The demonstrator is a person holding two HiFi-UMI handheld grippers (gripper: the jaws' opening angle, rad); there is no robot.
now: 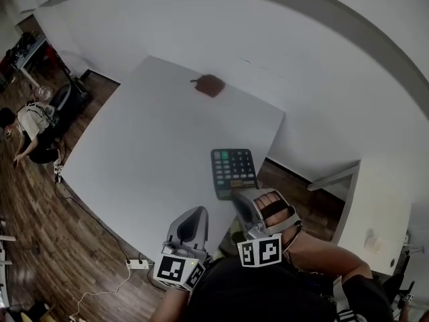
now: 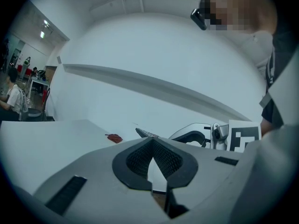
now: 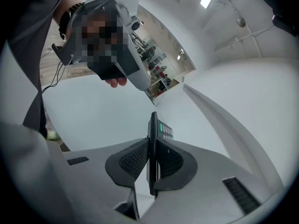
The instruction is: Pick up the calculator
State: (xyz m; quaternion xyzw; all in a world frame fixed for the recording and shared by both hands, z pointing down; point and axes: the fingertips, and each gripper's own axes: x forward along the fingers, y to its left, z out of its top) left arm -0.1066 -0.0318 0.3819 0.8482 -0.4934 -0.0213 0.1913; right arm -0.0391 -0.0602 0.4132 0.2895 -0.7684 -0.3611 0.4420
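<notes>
The calculator (image 1: 233, 172) is clear of the white table (image 1: 147, 146) in the head view, hanging over the table's lower right edge, keys up, with its green buttons toward the upper left of its face. The right gripper (image 1: 242, 194) holds it by the near edge. In the right gripper view the dark body (image 3: 152, 139) stands on edge between the two ribbed pads (image 3: 134, 158), which press on either side of it at a narrow spread.

The left gripper (image 1: 198, 213) sits lower centre in the head view, just left of the right one. In its own view the jaw tips (image 2: 152, 144) meet with nothing between them. That view also catches the calculator (image 2: 145, 133) and the right gripper (image 2: 196, 134) right of centre.

Near the table's far edge, upper centre in the head view, lies a small brown object (image 1: 210, 84) — its kind is unclear. At the far left a person (image 1: 30, 123) sits over the wooden floor (image 1: 60, 247).
</notes>
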